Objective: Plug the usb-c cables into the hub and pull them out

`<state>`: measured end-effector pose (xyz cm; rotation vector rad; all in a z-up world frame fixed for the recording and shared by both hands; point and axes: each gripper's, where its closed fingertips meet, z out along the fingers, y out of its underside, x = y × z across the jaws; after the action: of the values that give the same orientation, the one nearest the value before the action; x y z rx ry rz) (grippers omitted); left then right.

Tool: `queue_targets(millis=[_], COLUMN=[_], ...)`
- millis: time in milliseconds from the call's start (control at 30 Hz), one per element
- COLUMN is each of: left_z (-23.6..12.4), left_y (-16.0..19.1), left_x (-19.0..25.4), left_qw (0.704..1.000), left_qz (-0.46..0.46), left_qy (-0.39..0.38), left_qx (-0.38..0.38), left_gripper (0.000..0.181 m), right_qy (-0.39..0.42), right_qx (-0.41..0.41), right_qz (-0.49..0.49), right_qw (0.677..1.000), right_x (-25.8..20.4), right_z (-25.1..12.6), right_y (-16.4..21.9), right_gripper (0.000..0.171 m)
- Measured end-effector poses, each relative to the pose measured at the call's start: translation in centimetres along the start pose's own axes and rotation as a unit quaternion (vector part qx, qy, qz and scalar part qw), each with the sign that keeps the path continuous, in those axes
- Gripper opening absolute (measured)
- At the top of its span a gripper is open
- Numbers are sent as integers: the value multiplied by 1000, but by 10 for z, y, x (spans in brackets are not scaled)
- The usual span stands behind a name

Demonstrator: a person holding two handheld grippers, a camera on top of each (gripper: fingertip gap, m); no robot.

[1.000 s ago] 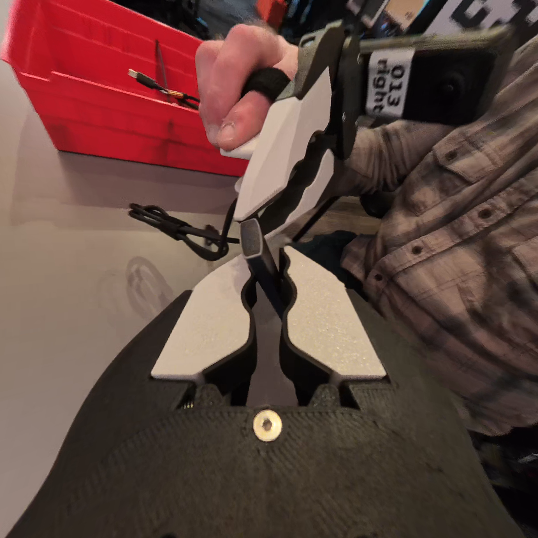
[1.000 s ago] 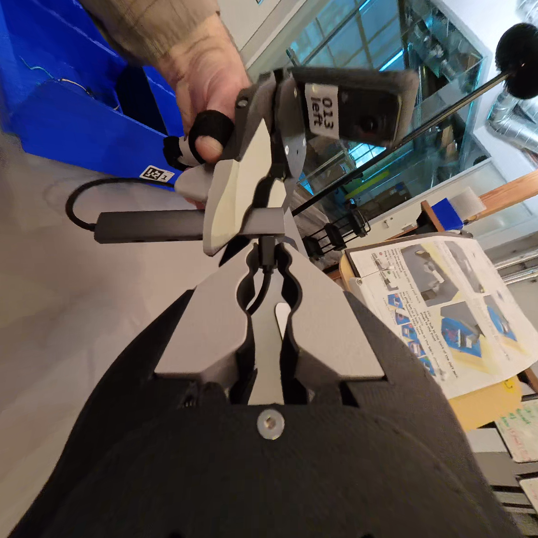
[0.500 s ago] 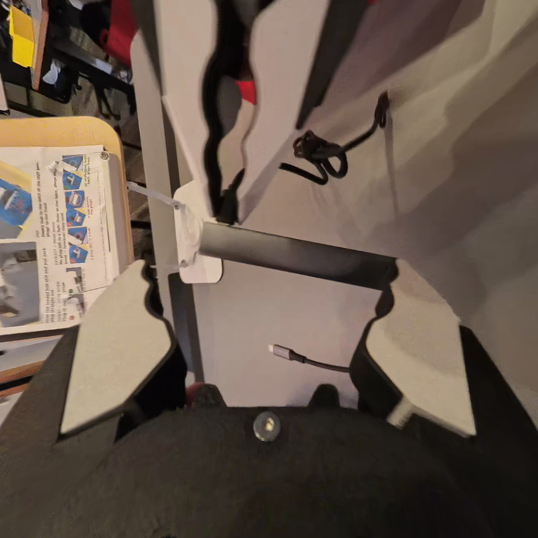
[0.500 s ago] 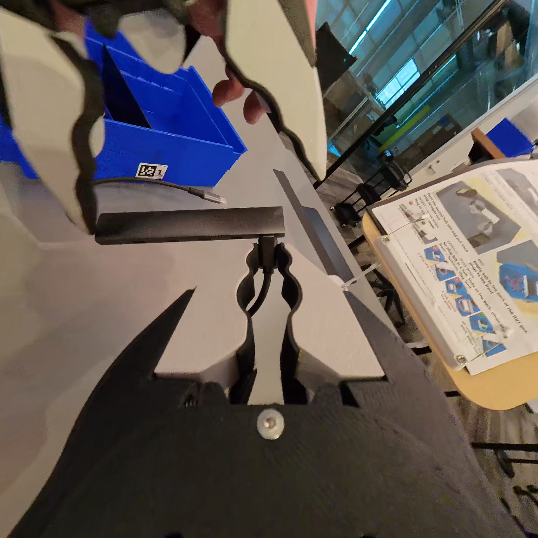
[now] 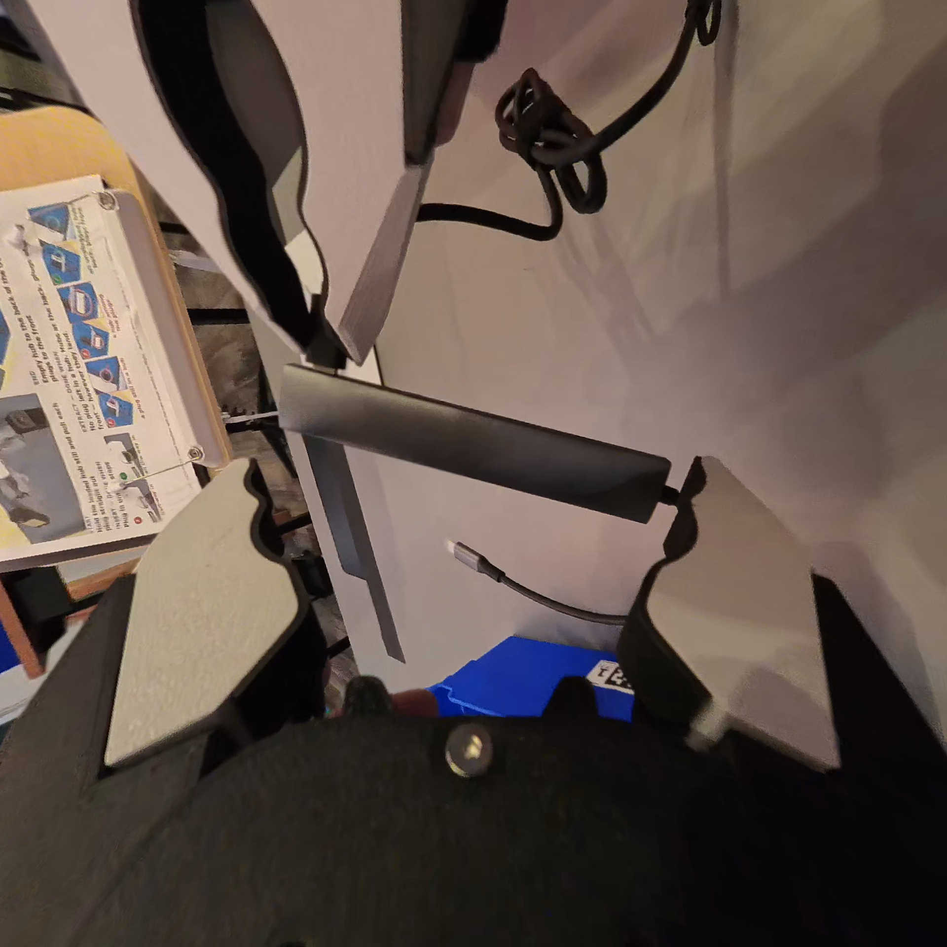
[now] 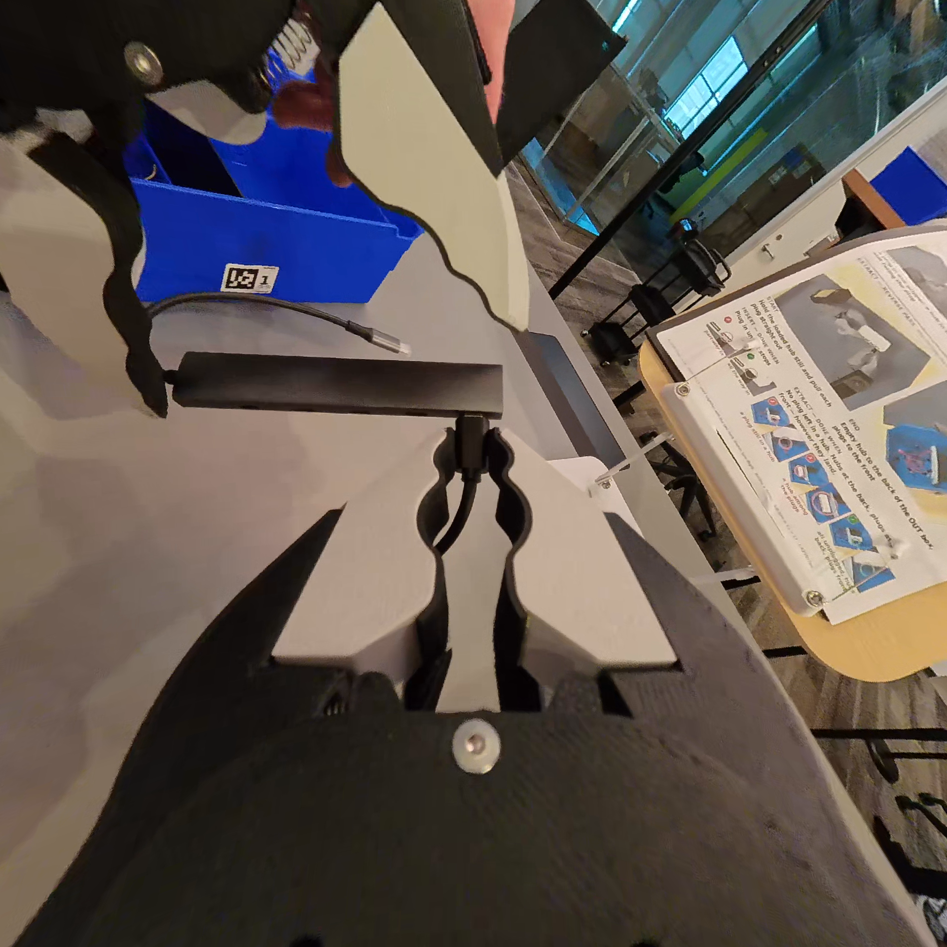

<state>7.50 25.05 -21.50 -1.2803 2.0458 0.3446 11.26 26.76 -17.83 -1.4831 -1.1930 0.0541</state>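
The dark grey hub (image 6: 335, 385) is a long slim bar held above the pale grey surface (image 6: 215, 512), its long axis running crosswise to the right tongs (image 6: 471, 451). Those tongs are clamped on a black usb-c plug (image 6: 471, 440) seated in the hub's near long side, close to its right end; the plug's cable (image 6: 453, 517) trails back between the fingers. The left tongs (image 5: 474, 505) are spread wide, one finger at each end of the hub. The finger (image 5: 727, 589) at the hub's corded end looks to be touching it, though blur there makes contact uncertain. The hub's own short lead (image 6: 287, 310) curls away and ends in a silver plug (image 6: 387, 342) lying free on the surface, just before a blue bin (image 6: 266, 241). A knotted black cable (image 5: 553, 138) lies farther along the surface. Off the surface's edge stands a tan side table (image 6: 871, 645) with a printed instruction sheet (image 6: 840, 420); glass partitions (image 6: 743, 102) and patterned carpet lie beyond.
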Motion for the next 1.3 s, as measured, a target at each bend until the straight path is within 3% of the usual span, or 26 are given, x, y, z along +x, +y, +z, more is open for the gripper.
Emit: queue_targets(millis=[133, 267, 367, 433, 567, 700, 800, 867, 967, 1100, 1300], left_z=[-11, -25, -32, -24, -12, 4, 17, 21, 17, 13, 12], left_y=[-8, -20, -27, -16, 7, -7, -4, -1, 0, 0, 3], left_x=[6, -14, -35, -49, -69, -60, -60, -64, -74, -79, -76], left_qw=[993, 958, 912, 904, 924, 936, 946, 947, 939, 937, 947], left_qz=[-77, -220, -338, -386, -359, -325, -278, -253, -239, -228, -255], left_qy=[82, 143, 150, 83, -96, -119, -161, -198, -249, -263, -196], left_qx=[34, 117, 178, 164, 90, 67, 29, 9, 11, 2, 13], left_gripper=[132, 127, 114, 102, 86, 91, 84, 69, 30, 21, 21], right_qy=[24, 73, 121, 148, 162, 160, 155, 151, 151, 151, 136], right_qx=[12, 27, 19, 7, -10, -11, 3, 10, 14, 26, 66], right_qz=[7, 25, 51, 72, 117, 152, 184, 196, 197, 199, 193], right_qw=[1000, 997, 991, 986, 980, 975, 971, 969, 969, 968, 970], right_x=[4, 15, 26, 32, 32, 30, 29, 28, 26, 25, 24], right_z=[1, -1, -2, -2, 4, 8, 7, 8, 8, 8, 4], right_y=[-3, -5, -2, 4, 10, 9, 6, 3, 1, -2, -12], right_gripper=[10, 10, 10, 10, 10, 10, 10, 10, 10, 10, 12])
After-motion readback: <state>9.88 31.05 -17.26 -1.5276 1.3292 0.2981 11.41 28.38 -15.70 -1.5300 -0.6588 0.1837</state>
